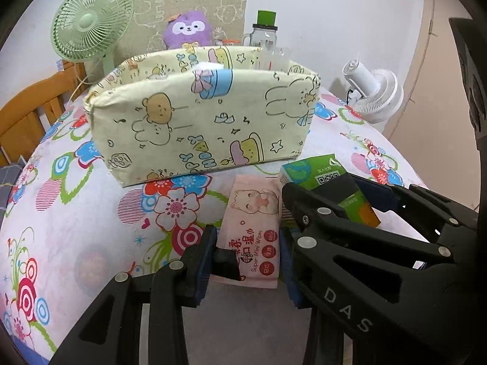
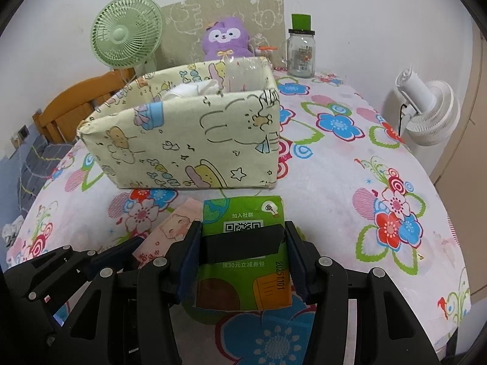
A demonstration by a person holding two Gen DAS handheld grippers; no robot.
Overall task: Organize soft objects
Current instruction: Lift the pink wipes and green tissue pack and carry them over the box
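Gripping the pink wipes pack (image 1: pixel 255 231) just before the fabric bin (image 1: pixel 201 112), the left gripper (image 1: pixel 248 261) has its jaws pinching it. Right view: the right gripper (image 2: pixel 243 255) pinches the green tissue pack (image 2: pixel 243 252) before the bin; next, probably lifting both over its rim.

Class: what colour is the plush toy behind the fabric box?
Purple plush toy, white face; clearest in the right wrist view.

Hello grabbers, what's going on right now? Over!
Left gripper shut on pink wipes pack. Right gripper shut on green tissue pack. Fabric box just ahead, top open. Nothing in the way.
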